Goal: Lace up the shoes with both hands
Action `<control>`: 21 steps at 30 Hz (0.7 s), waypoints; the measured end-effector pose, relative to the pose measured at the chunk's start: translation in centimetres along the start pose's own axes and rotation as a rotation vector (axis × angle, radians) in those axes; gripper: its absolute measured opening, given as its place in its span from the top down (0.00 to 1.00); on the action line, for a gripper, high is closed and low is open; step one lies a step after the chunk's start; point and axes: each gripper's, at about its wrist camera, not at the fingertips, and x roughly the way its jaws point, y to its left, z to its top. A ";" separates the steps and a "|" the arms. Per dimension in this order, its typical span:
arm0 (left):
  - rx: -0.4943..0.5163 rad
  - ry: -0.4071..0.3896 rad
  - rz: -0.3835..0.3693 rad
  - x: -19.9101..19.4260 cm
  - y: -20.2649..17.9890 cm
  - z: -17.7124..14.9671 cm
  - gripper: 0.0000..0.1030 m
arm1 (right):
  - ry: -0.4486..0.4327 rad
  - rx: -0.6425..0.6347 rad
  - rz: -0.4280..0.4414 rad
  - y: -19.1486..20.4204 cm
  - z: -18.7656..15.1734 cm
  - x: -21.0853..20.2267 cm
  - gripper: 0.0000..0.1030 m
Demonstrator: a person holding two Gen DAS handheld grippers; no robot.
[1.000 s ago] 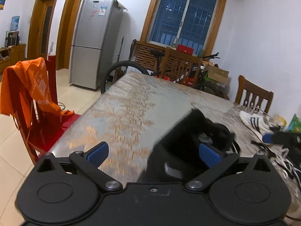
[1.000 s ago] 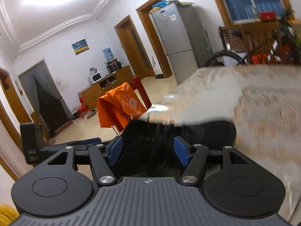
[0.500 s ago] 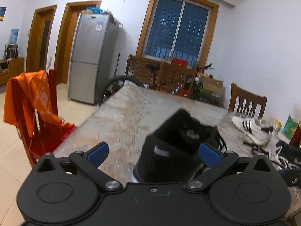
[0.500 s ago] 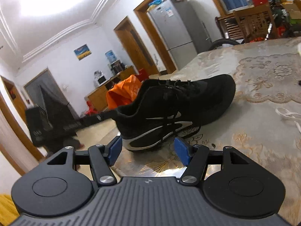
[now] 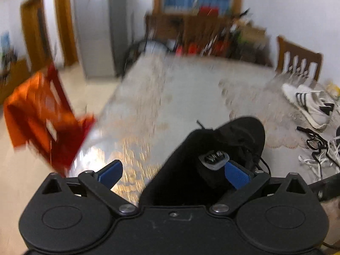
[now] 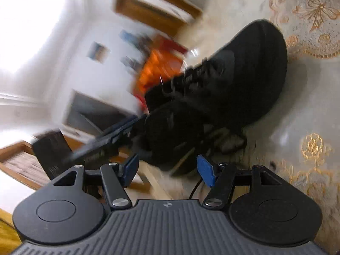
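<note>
Patterned cloth covered the table (image 5: 170, 97), and in the left wrist view the left gripper (image 5: 173, 173) stood wide open around the heel of the black shoe (image 5: 214, 155), gripping nothing, with a white sneaker (image 5: 308, 104) well apart. From the right wrist, the right gripper (image 6: 167, 170) gaped empty just beside the shoe's heel, the shoe resting on the cloth.

We see heavy motion blur over the room in both views. The black sneaker (image 5: 223, 148) has its heel hidden behind the left gripper (image 5: 173, 171) body at lower centre. At lower right, the loose laces (image 5: 318, 155) are cut by the frame edge. The sneaker's lacing is too smeared to read.
</note>
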 end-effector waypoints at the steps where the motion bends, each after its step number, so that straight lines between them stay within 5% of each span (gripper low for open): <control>1: -0.036 0.052 -0.005 0.3 0.2 0.6 0.00 | 0.013 -0.007 -0.032 1.2 0.6 -0.3 0.37; 4: -0.195 0.153 -0.023 0.3 1.7 2.0 0.01 | 0.062 0.024 -0.092 3.9 2.6 -1.4 0.36; 5: -0.210 0.148 -0.006 -0.1 2.0 2.1 0.01 | 0.102 0.063 -0.060 4.1 2.9 -1.4 0.25; 7: -0.237 0.140 0.029 -0.9 2.5 2.3 0.01 | 0.173 0.123 -0.006 4.7 3.4 -1.5 0.26; 11: -0.151 0.131 0.177 -1.6 2.4 1.7 0.01 | 0.057 -0.033 -0.113 7.1 5.6 -2.4 0.30; 14: -0.098 0.155 0.185 -0.9 2.3 0.9 0.01 | -0.018 -0.193 -0.206 8.1 7.7 -0.4 0.33; 18: -0.117 0.173 0.137 0.4 2.4 0.0 0.01 | 0.041 -0.430 -0.373 8.7 8.8 5.5 0.36; 21: -0.136 0.189 0.113 1.1 2.9 -0.5 0.01 | 0.129 -0.482 -0.385 8.0 9.4 8.4 0.37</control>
